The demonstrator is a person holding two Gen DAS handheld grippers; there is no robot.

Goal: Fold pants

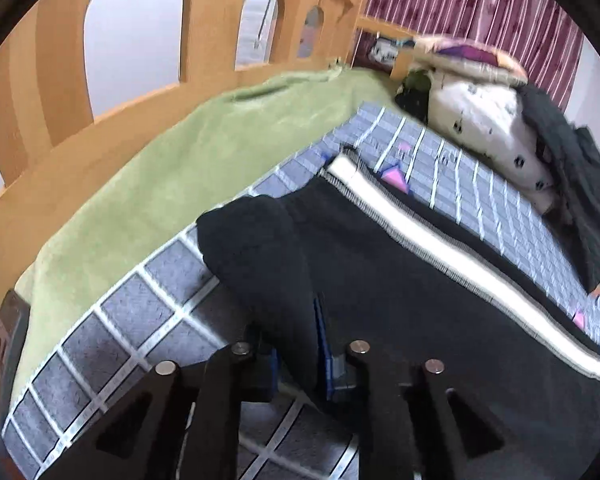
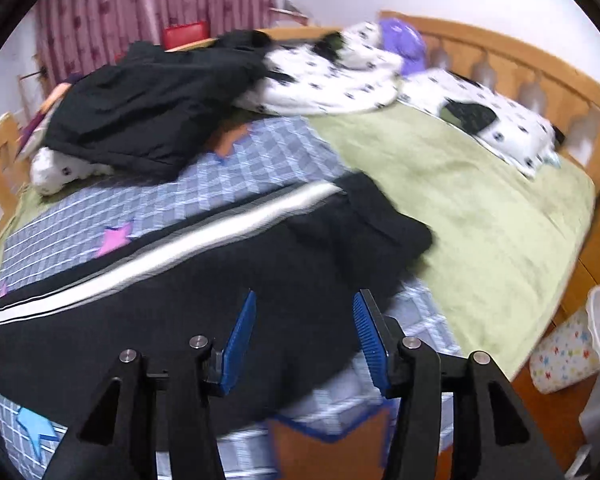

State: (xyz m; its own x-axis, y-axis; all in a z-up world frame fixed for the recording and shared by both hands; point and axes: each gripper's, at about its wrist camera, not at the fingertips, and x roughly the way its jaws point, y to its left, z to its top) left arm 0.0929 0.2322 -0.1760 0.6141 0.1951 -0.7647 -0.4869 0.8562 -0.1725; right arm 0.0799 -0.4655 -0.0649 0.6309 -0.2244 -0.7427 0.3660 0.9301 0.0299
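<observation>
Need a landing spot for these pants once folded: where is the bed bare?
Bare: green blanket between the black pants and the wooden rail. Some checked quilt shows beyond the white stripe. Crowded: black clothes pile and spotted white bedding at the far end.

Pants (image 2: 188,280) spread on a quilt (image 2: 260,160) on the bed (image 2: 480,216), heap of clothes (image 2: 156,116) behind them, pillow (image 2: 500,128) near the headboard (image 2: 512,60), cup (image 2: 576,344) beside the bed.
</observation>
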